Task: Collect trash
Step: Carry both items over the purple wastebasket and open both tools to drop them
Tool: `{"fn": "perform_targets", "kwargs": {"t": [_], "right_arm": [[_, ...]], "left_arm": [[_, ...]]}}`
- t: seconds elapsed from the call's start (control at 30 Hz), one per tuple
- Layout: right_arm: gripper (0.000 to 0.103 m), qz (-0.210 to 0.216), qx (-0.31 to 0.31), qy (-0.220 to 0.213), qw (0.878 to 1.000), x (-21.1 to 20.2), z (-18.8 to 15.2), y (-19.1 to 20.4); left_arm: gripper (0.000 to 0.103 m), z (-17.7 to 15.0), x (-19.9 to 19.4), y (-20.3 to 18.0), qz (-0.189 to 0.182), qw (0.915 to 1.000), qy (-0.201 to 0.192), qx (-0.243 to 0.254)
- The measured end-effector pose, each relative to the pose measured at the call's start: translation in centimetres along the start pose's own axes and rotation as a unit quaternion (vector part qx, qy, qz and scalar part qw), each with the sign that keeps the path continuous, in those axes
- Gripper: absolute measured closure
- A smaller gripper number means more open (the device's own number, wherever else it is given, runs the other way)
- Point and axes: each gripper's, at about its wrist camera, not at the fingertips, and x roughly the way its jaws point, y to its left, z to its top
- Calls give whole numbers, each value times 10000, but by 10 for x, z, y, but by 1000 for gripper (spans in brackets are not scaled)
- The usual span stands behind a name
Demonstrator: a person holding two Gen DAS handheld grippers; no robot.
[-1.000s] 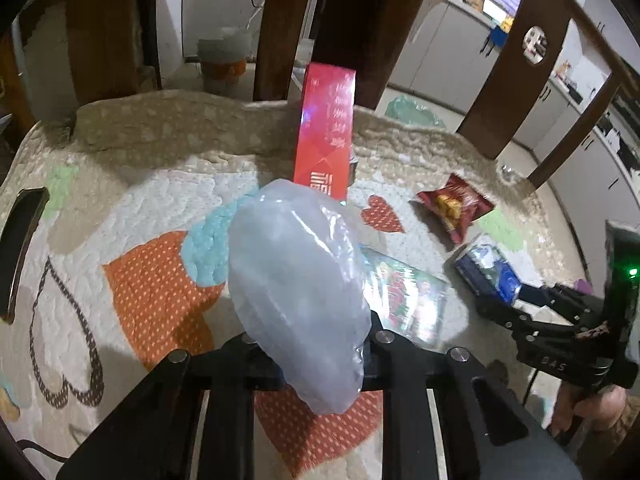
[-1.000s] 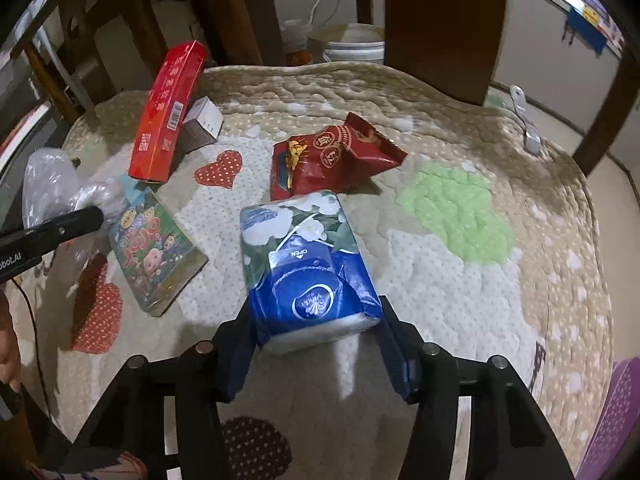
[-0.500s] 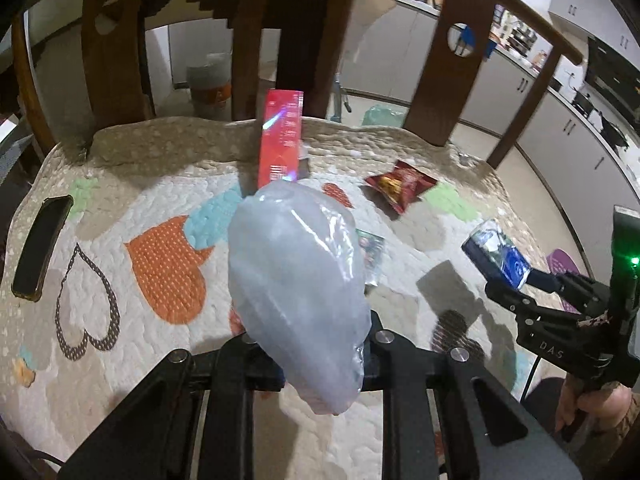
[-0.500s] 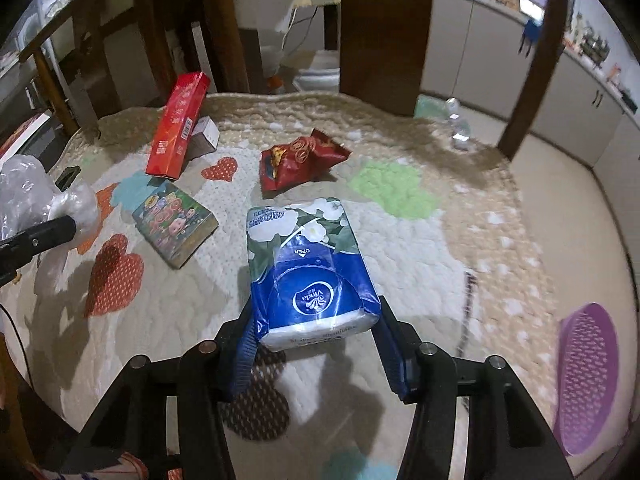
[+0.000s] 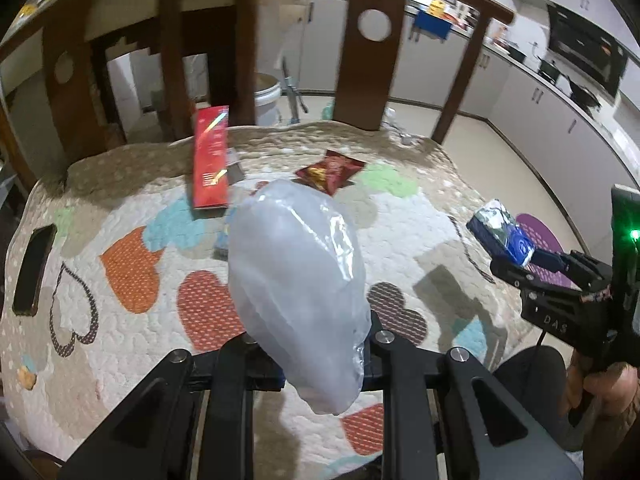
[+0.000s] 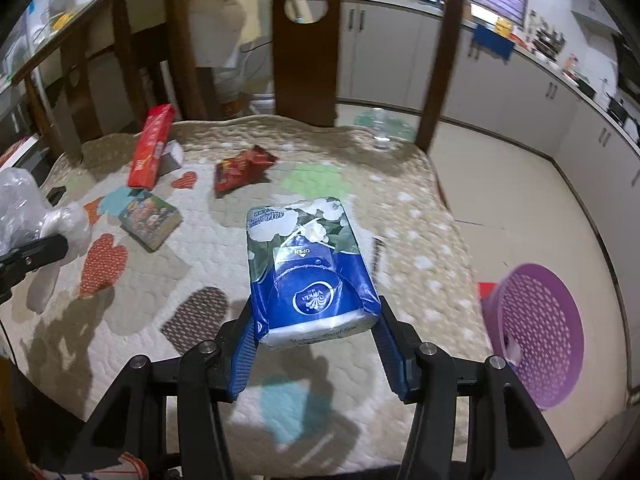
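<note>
Two handheld grippers hover above a quilted, heart-patterned cover (image 6: 400,208), each carrying one piece of trash. The left gripper (image 5: 308,354) has its jaws pressed tight together on the neck of a crumpled clear plastic bag (image 5: 296,280), which balloons up over the fingers; so thin a film needs a fully closed pinch to stay put. The right gripper (image 6: 316,332) holds its jaws about half spread, its blue pads clamping the sides of a blue and white tissue pack (image 6: 310,268), which lies flat and points away from the camera; the pack's width is what keeps the jaws apart. A purple perforated basket (image 6: 536,336) sits on the floor just past the cover's right edge, the likely place for the trash, which would explain both loads being held clear of the cover. More litter lies on the cover: a long red box (image 6: 150,148) propped against a small grey box (image 6: 172,156), a red snack bag (image 6: 240,168), and a colourful flat packet (image 6: 150,220). A dark phone (image 5: 34,268) rests near the left edge and probably is not trash. Wooden chair backs and kitchen cabinets stand beyond.
</note>
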Motion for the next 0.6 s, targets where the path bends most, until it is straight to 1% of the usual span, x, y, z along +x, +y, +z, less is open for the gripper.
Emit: {"fn": "perform_targets", "kwargs": {"t": [0.23,0.47,0.6], "right_arm": [[45,-241,402,-42,9989,-11,-9,-36],[45,-371,814,-61,9960,-15,-19,-74],[45,-457,1032,-84,9936,-18,-26,-99]], "left_arm": [[83,2,7,-42,-134,9988,114,456],[83,9,21,-85,-300,9956,207,861],[83,20,33,-117,-520,9926,270,1065]]}}
